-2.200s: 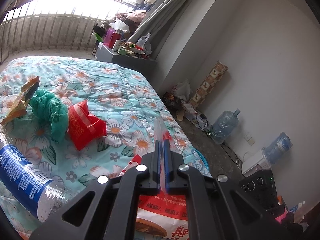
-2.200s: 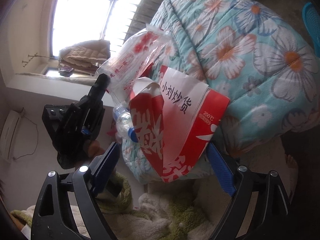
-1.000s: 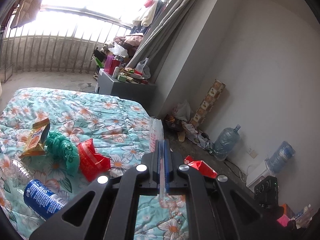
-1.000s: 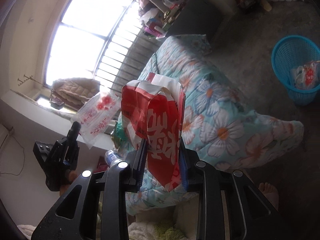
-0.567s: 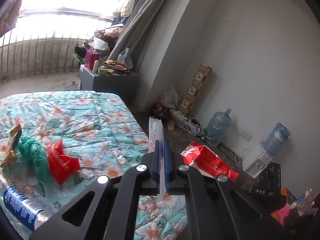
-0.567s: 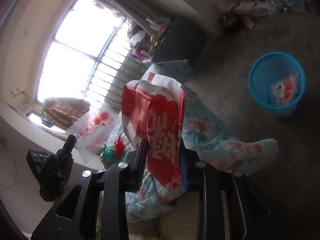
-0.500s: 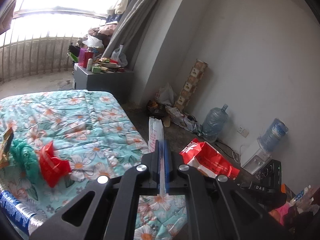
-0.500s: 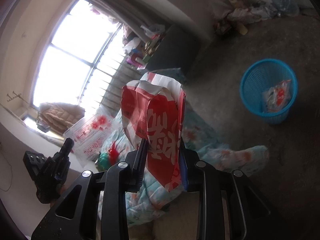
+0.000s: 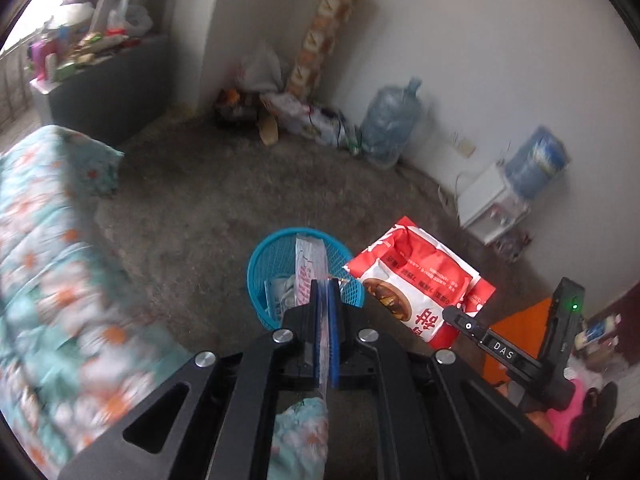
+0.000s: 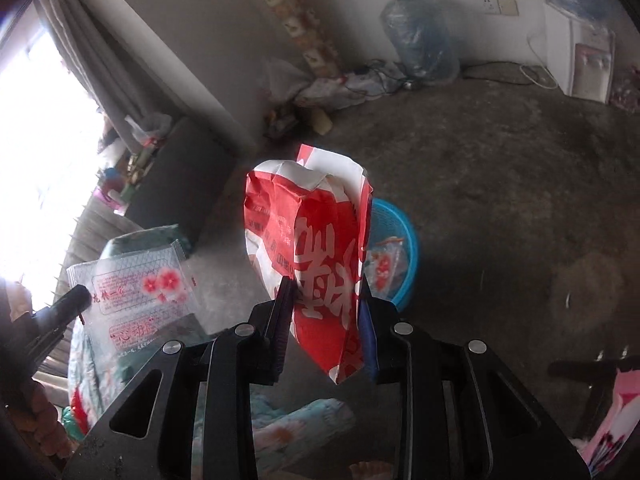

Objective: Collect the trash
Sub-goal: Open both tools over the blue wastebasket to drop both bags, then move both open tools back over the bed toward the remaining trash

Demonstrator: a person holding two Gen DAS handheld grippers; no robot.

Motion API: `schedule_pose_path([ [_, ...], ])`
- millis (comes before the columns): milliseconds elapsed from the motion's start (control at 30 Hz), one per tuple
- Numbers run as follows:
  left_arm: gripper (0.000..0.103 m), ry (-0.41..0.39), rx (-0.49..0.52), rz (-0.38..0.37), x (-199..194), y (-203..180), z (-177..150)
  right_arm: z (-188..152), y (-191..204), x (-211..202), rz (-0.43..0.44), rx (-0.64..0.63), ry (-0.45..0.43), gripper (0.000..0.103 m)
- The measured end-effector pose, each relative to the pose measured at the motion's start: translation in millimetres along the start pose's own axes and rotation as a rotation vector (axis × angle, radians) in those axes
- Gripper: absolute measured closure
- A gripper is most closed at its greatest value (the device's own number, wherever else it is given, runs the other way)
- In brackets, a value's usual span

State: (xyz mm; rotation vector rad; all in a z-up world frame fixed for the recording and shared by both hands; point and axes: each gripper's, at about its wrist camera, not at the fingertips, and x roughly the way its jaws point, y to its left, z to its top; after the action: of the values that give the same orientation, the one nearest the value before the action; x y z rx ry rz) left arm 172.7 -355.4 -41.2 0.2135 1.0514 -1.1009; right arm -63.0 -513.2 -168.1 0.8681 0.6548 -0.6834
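Bare floor, blue basket (image 9: 260,268) — left gripper (image 9: 325,308) jaws pinch clear wrapper (image 9: 308,264), right gripper (image 10: 325,304) jaws clamp red bag (image 10: 316,240).

Along the far wall: a large blue water jug (image 9: 387,125) on the floor (image 9: 208,200), just beside a tangle of cables and plastic bags (image 9: 304,114). Leaning upright in the corner, a tall patterned roll (image 9: 320,40). Further right, a white water dispenser (image 9: 490,210) topped by a tilted blue bottle (image 9: 536,162). At the left edge, a floral quilt (image 9: 48,260), blurred. Behind it, a cluttered grey cabinet (image 9: 108,84).
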Motion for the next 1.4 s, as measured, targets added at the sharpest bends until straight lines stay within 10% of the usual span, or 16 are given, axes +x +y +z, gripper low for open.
schedule_pose_path([
  [300,0.098,0.208,-0.006,0.065,164,-7,25,11,-33,73,-0.085,0.096,0.094,0.074],
  [500,0.064,0.285,-0.046,0.173,217,7,22,13,-49,100,-0.071,0.121,0.134,0.072],
  [733,0.053,0.192,-0.071,0.180,172,20,32,22,-41,156,-0.001,0.139,0.203,0.061],
  [800,0.049,0.169,-0.069,0.171,156,19,36,22,-31,185,0.015,0.113,0.240,0.038],
  [967,0.040,0.108,-0.030,0.154,111,16,43,0,-20,255,-0.110,0.022,0.417,0.026],
  [1400,0.032,0.028,-0.038,0.130,-5,30,27,19,-47,135,-0.016,0.108,0.159,0.016],
])
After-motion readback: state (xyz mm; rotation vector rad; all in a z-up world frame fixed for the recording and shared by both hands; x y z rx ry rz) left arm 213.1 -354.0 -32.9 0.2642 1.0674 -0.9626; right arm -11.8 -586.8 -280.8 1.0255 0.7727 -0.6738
